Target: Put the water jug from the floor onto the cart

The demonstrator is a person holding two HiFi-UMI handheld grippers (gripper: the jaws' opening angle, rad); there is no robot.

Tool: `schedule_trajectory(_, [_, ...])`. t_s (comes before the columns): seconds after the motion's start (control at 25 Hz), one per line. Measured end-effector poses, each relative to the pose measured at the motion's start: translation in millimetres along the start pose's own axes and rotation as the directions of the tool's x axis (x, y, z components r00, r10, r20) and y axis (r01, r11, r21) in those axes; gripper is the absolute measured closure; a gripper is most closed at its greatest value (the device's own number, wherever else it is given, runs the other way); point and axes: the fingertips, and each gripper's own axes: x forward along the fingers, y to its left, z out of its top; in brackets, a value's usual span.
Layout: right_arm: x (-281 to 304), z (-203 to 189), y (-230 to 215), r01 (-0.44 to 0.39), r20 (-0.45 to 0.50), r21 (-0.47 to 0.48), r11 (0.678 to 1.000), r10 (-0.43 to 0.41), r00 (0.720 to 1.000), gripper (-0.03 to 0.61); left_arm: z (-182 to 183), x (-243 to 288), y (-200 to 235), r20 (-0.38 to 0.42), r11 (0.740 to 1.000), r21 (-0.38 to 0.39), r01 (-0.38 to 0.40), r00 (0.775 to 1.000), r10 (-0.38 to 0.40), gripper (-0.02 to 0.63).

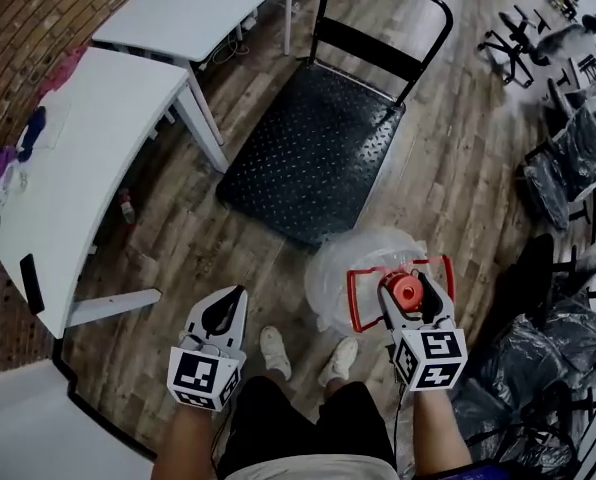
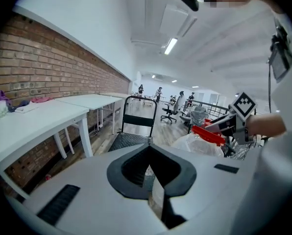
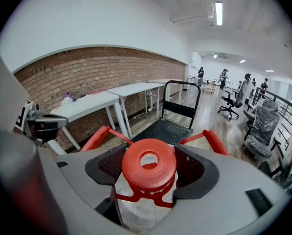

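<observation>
Right now your right gripper (image 1: pixel 410 303) is clamped on the neck of the water jug (image 1: pixel 350 266), its pads closed just under the red cap (image 3: pixel 148 164). The jug's red carry handle (image 3: pixel 210 140) sticks out past both jaws. The jug sits over the wooden floor (image 1: pixel 448 178), just in front of your shoes (image 1: pixel 274 351) and just short of the cart's (image 1: pixel 318 148) near edge. Whether its base touches the boards cannot be told.

Your left gripper (image 1: pixel 223 318) hangs beside it with the jaws together and nothing between them.

The cart's black studded deck is bare, and its push bar (image 1: pixel 378 18) stands upright at the far end. On the left, the white table's (image 1: pixel 78 168) leg comes close to the cart's left edge. On the right, the wrapped chairs (image 1: pixel 578 158) stand well apart from the cart, with open floor between.
</observation>
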Motion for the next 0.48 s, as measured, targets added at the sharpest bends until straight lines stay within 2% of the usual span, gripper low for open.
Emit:
schedule_trajectory(0.24, [-12,64,11,0.001,0.043,0.004,1.000,-0.001,0.999,0.267,43,-25,23,0.050,1.000,-0.011,-0.002,0.999,0.002,0.615])
schedule_trajectory(0.48, [-2,101,22,-0.022,0.064,-0.003,1.000,0.022,0.998,0.267,69,-30,38,0.072,1.000,-0.015,0.004,0.997,-0.003,0.615])
